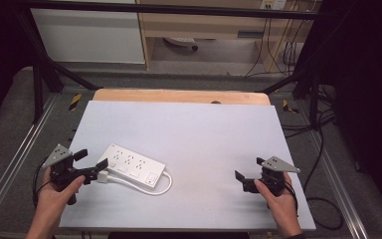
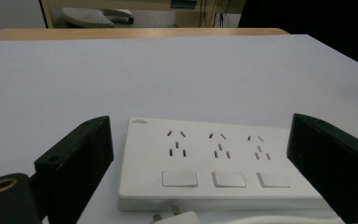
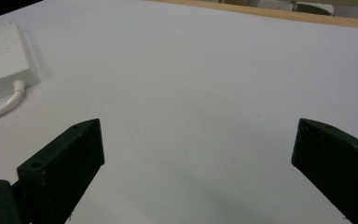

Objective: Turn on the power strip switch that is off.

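**Left hand-held gripper lined up on the power strip**

Your left hand-held gripper (image 1: 90,160) is wide open and holds nothing. In the left gripper view the jaws stand on either side of the power strip (image 2: 214,163), apart from it, so you look along its three sockets and three switches. I think you hold it this way to be ready to take the strip by its long body, or to reach the plug (image 2: 177,217) that lies just in front of the strip's near edge.

The strip lies flat on the counter (image 1: 194,134), at your left side near the front. Its white cable (image 1: 154,188) makes a loop from the right end back toward the left gripper.

Your right hand-held gripper (image 1: 248,172) is also wide open and empty. It rests low over the bare counter, well apart from the strip, probably waiting until the left one has the first grip.
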{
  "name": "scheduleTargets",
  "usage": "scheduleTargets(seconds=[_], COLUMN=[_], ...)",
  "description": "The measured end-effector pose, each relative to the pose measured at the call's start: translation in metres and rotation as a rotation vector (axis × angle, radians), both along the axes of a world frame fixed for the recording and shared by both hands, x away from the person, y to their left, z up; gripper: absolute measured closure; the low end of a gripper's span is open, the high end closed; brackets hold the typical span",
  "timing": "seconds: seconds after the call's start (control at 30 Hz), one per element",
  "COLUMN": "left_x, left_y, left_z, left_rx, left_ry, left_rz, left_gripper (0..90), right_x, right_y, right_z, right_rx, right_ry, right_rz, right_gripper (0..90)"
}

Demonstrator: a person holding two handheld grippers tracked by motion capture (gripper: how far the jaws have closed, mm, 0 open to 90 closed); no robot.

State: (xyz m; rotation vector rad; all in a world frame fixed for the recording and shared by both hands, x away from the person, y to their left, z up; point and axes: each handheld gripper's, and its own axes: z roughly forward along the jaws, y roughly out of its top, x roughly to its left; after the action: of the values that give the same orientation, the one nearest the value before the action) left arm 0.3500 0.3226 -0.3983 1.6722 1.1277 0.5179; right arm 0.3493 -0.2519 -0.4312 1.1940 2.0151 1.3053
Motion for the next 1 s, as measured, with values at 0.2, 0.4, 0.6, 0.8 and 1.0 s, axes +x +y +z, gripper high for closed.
scheduleTargets(seconds=[0.2, 0.4, 0.6, 0.8, 1.0], left_x=[0.003, 0.007, 0.008, 0.008, 0.009], left_y=[0.000, 0.000, 0.000, -0.003, -0.004], left_z=[-0.004, -0.007, -0.010, -0.011, -0.014], left_rx=[-0.001, 0.017, 0.043, 0.075, 0.092], left_ry=[0.012, 0.012, 0.013, 0.014, 0.035], left_rz=[-0.012, -0.017, -0.026, -0.038, -0.050], left_gripper=[10.9, 14.8, 20.4, 28.3, 44.7], right_x=[0.000, 0.000, 0.000, 0.000, 0.001], right_y=[0.000, 0.000, 0.000, 0.000, 0.000], right_z=[0.000, 0.000, 0.000, 0.000, 0.000], right_rx=[0.000, 0.000, 0.000, -0.001, -0.001], right_ry=[0.000, -0.001, 0.001, 0.004, 0.004], right_rz=[-0.001, 0.000, 0.000, 0.004, 0.004], right_gripper=[2.8, 2.8, 2.8, 2.9, 2.8])
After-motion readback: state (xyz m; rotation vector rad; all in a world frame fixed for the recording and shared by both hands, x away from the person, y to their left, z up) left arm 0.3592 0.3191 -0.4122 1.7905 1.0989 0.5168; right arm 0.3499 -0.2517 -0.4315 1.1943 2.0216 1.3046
